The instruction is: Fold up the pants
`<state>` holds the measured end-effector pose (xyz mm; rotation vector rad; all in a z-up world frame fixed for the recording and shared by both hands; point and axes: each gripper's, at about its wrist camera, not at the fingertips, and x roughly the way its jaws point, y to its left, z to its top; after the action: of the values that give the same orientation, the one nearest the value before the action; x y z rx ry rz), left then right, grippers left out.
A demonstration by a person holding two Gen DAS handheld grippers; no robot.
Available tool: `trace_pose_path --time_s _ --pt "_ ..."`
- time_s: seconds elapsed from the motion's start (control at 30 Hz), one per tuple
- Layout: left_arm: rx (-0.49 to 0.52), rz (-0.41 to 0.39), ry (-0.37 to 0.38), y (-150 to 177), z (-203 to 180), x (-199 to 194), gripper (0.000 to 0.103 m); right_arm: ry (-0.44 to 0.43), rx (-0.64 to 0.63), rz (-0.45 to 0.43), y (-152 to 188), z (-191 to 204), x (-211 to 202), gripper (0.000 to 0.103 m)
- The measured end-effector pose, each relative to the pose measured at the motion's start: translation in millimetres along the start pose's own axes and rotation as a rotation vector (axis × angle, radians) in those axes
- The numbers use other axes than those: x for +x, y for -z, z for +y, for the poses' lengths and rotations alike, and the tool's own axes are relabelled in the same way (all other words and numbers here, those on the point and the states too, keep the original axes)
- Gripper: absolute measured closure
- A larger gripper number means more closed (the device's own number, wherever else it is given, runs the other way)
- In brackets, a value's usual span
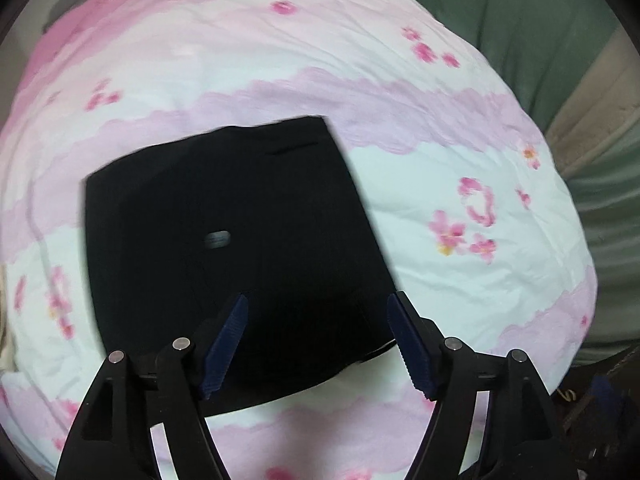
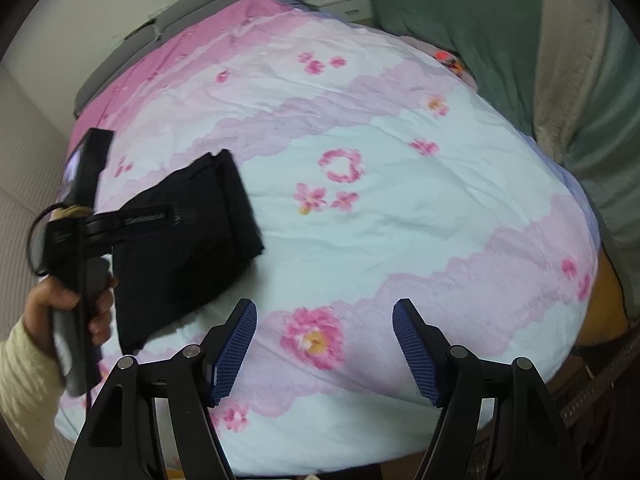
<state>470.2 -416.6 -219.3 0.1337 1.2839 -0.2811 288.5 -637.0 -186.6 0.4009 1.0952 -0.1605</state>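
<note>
- Black pants [image 1: 236, 256], folded into a compact rectangle, lie flat on the bed's pink floral quilt [image 1: 440, 184].
- Left gripper [image 1: 318, 336] points down over the near edge of the pants, jaws spread, nothing pinched.
- Right gripper [image 2: 325, 344] over bare quilt to the right of the pants, jaws released, empty.
- Left hand [image 2: 72, 304], cream sleeve, grips its handle beside the pants.
</note>
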Motion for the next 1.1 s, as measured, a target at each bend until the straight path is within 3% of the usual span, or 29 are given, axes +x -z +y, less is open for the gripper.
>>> trace_pose_path --time_s 0.17,0.33,0.6,0.83,1.1 --pt "0.001 -0.002 -0.096 18 33 -18 0.029 -0.087 -0.103 0.019 -15 33 23 0.031" --pt "-0.078 0.037 -0.073 34 58 -20 0.026 -0.176 -0.192 0.068 -28 72 55 0.031" --pt "-0.063 0.076 -0.117 31 58 1 0.026 -0.239 -0.252 0.117 -55 113 110 0.033" --pt "-0.068 0.132 -0.095 25 57 28 0.026 -0.263 -0.221 0.207 -70 115 162 0.052" --pt "-0.102 0.164 -0.074 6 53 45 0.026 -0.252 -0.217 0.278 -78 119 209 0.06"
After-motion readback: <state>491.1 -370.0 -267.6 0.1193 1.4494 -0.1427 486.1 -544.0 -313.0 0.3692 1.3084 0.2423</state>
